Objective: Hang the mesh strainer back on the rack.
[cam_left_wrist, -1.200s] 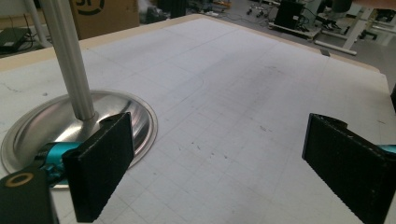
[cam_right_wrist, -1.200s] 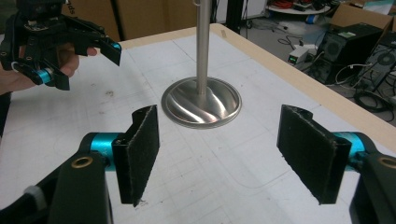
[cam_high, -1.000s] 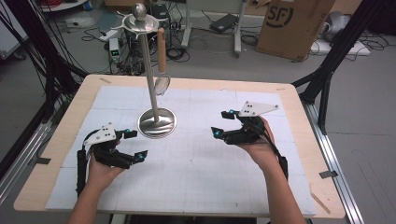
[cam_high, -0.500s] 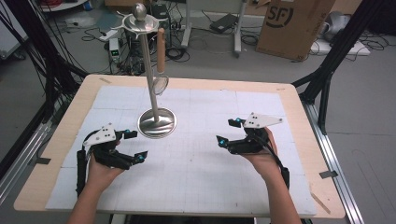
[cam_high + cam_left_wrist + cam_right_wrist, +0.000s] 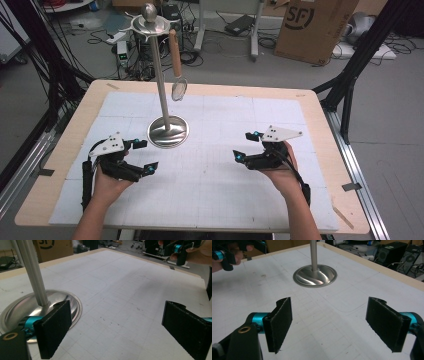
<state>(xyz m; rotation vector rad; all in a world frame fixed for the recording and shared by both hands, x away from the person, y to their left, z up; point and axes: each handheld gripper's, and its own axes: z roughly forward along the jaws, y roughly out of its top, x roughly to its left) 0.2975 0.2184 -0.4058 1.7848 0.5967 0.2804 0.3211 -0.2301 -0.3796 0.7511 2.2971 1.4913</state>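
We hold both grippers low over the white mat (image 5: 210,165) with nothing in them: the left gripper (image 5: 141,156) has its jaws spread wide, and in the left gripper view the bare gridded sheet lies between them; the right gripper (image 5: 246,146) is likewise released, jaws well apart over empty mat. The thing the work seems to turn on is the steel stand (image 5: 168,131), whose round base sits at about 11 o'clock from the mat's centre, just beside the left gripper and at roughly 10 o'clock from the right one. From its top ring hangs a wooden-handled strainer (image 5: 176,65), clear of the table (image 5: 320,115), which we judge keeps it free to be lifted off by the handle. We read the grippers' wide stance on either side of the base as a ready position. Open room is generous: the mat's whole near half and its right side are bare, while the table's far edge lies close behind the stand, so any reach should rise rather than push outward.
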